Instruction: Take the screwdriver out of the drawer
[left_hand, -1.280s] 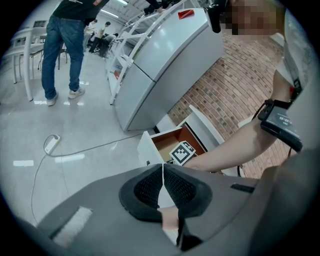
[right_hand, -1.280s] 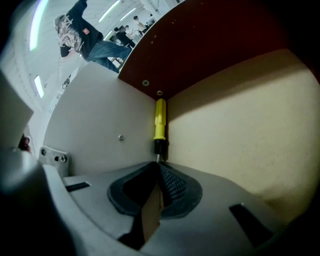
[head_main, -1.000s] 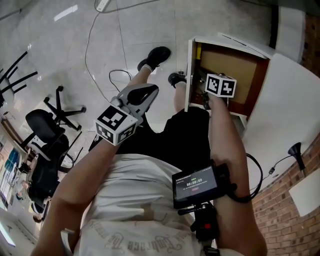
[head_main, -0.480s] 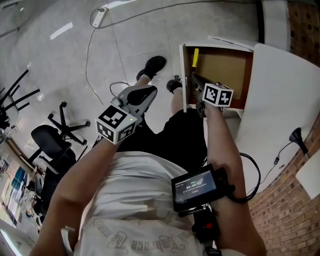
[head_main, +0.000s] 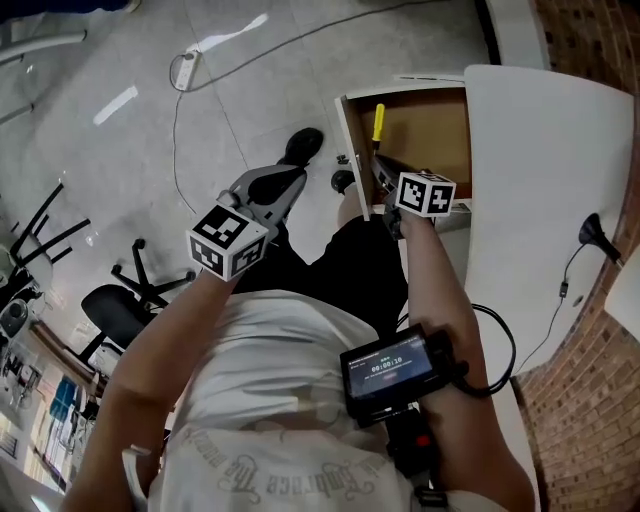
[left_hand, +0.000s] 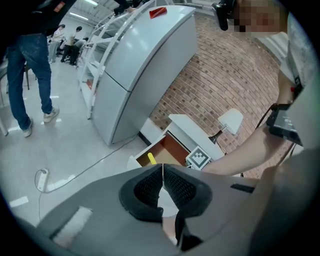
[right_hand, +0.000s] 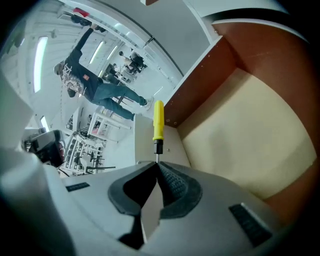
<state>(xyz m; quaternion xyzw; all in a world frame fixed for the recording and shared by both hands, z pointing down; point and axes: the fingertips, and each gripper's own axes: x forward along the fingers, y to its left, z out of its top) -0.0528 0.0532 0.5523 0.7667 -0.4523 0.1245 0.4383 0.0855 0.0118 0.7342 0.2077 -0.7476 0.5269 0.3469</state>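
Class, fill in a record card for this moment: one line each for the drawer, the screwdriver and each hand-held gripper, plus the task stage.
drawer: open; the part of its floor that shows is bare
screwdriver: yellow handle, thin metal shaft, near the drawer's corner
right hand-held gripper: jaws shut on the screwdriver's shaft
left hand-held gripper: jaws together, empty, held over the floor away from the drawer
task stage: screwdriver gripped; cannot tell whether it is clear of the drawer

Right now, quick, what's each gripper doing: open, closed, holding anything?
Left gripper: closed, holding nothing.
Right gripper: closed on the screwdriver, gripping its metal shaft.
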